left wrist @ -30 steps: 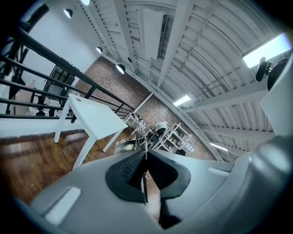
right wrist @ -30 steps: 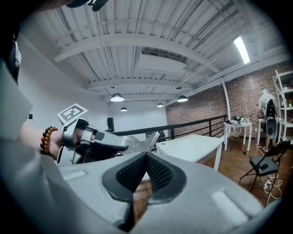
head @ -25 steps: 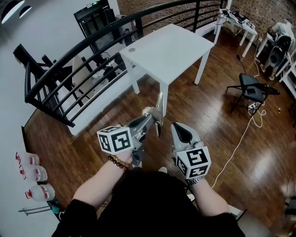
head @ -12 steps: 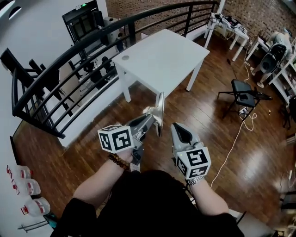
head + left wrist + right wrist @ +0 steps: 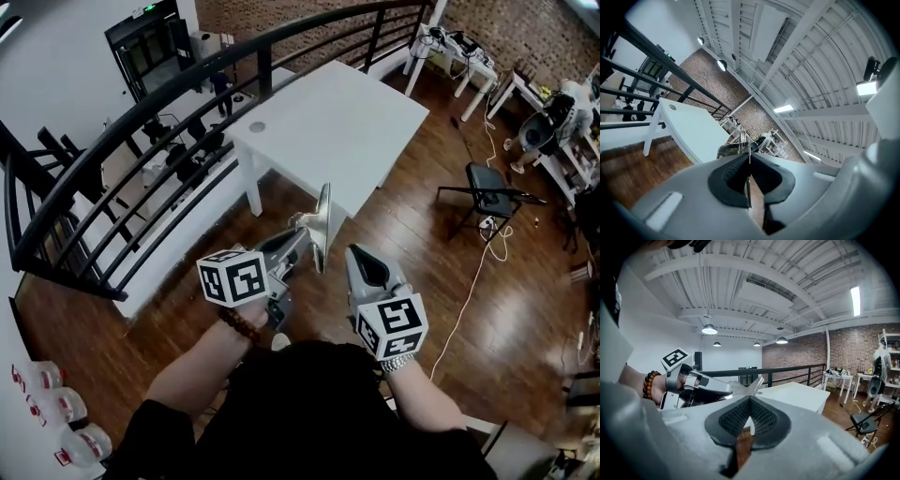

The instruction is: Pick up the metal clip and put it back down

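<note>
Head view: both tools are held out in front of the person over the wood floor [image 5: 441,281], well short of the white table [image 5: 337,131], which carries nothing visible. The left tool [image 5: 305,232] is clenched on the metal clip [image 5: 322,223], a thin shiny piece standing up on edge from the tool tip, w/ its top end overlapping the table's near corner in the pic. The right tool [image 5: 361,264] sits just beside it, apart from the clip, jaws pressed together w/ nothing btw them. Only this view shows the bead bracelet [image 5: 242,328] on the left wrist, the water bottles [image 5: 56,412] by the wall at bottom left, and the curved black railing [image 5: 169,122] from above. The left tool's own view [image 5: 749,157] confirms the grip: the dark pads are closed on the clip [image 5: 736,150], seen edge-on as a thin line; the table [image 5: 693,131] lies beyond, w/ mostly ceiling beams and lamps above, which the head view can't give. The right tool's own view [image 5: 750,400] shows its ribbed pads meeting at the tip, empty. It also gives a side look at the left tool [image 5: 705,387] w/ the clip [image 5: 755,384] sticking out ahead toward the table [image 5: 797,395], plus a folding chair [image 5: 865,423] and a person [image 5: 880,369] standing far right by the shelves.
</note>
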